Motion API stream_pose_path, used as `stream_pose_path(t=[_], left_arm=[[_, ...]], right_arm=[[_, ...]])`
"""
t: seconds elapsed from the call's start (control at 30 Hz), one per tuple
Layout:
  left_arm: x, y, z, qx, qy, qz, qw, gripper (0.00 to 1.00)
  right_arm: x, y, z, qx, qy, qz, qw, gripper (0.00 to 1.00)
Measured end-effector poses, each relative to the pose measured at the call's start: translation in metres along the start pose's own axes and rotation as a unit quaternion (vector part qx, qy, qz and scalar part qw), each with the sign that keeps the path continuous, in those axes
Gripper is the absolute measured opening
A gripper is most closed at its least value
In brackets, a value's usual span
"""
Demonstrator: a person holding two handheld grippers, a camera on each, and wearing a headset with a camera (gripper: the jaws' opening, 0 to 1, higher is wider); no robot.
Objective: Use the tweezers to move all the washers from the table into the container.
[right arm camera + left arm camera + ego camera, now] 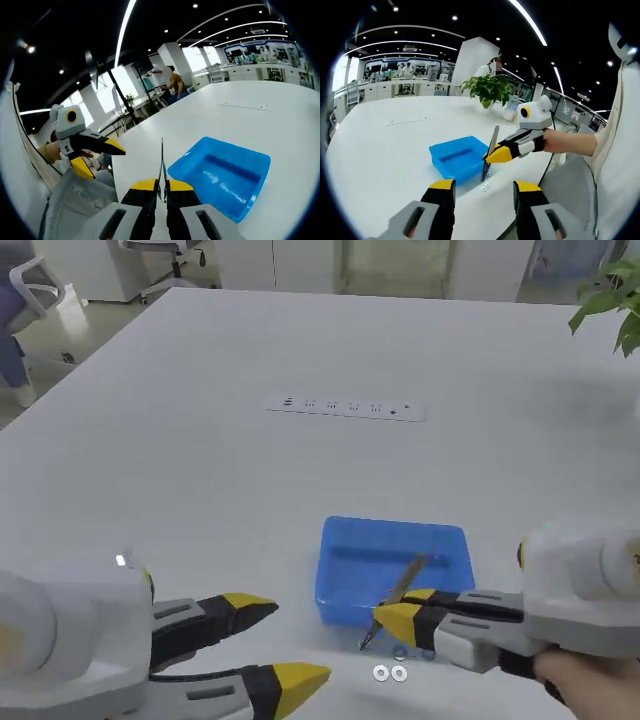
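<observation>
grips the tweezers (402, 588) in the shut right gripper (400, 620), tips angled down at the washers (390, 673) lying on the table (300, 470) just beside the near wall of the blue container (340, 570). holds the left gripper (285, 640) spread open and empty. could flick a washer off the nearby table edge or drop it short, given flat rings that slip from an uneven pinch.

the container (365, 562) is glossy blue plastic, its floor catching light. the bench (200, 450) is smooth, matt white. the washers (390, 673) are bright, shiny metal; the tweezers (408, 580) look like duller metal. the left claw (297, 642) and right claw (385, 618) have smooth white plastic shells and matt yellow tips.
</observation>
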State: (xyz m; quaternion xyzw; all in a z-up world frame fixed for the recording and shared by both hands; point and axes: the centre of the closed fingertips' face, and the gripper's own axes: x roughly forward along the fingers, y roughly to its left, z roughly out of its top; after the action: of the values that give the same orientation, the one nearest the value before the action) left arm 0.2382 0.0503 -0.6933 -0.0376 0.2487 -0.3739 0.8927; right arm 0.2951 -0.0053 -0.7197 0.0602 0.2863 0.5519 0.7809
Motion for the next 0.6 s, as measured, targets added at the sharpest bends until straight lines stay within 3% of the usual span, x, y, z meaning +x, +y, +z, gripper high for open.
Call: stream_pose_path(t=[0.2, 0.3, 0.47, 0.6], left_arm=[[-0.004, 0.004, 0.016, 0.002, -0.045, 0.029, 0.9986, 0.54], [-0.006, 0.003, 0.018, 0.007, -0.054, 0.031, 0.9981, 0.59], [-0.011, 0.008, 0.019, 0.014, -0.055, 0.044, 0.9974, 0.67], [-0.017, 0.010, 0.025, 0.010, -0.078, 0.055, 0.9954, 0.73]], right_arm=[[-0.017, -0.012, 0.029, -0.021, -0.023, -0.028, 0.9991, 0.03], [-0.025, -0.027, 0.041, -0.019, -0.036, -0.052, 0.9978, 0.03], [-0.030, -0.054, 0.045, -0.006, -0.037, -0.091, 0.9951, 0.03], [-0.028, -0.071, 0.042, -0.010, -0.029, -0.118, 0.9925, 0.03]])
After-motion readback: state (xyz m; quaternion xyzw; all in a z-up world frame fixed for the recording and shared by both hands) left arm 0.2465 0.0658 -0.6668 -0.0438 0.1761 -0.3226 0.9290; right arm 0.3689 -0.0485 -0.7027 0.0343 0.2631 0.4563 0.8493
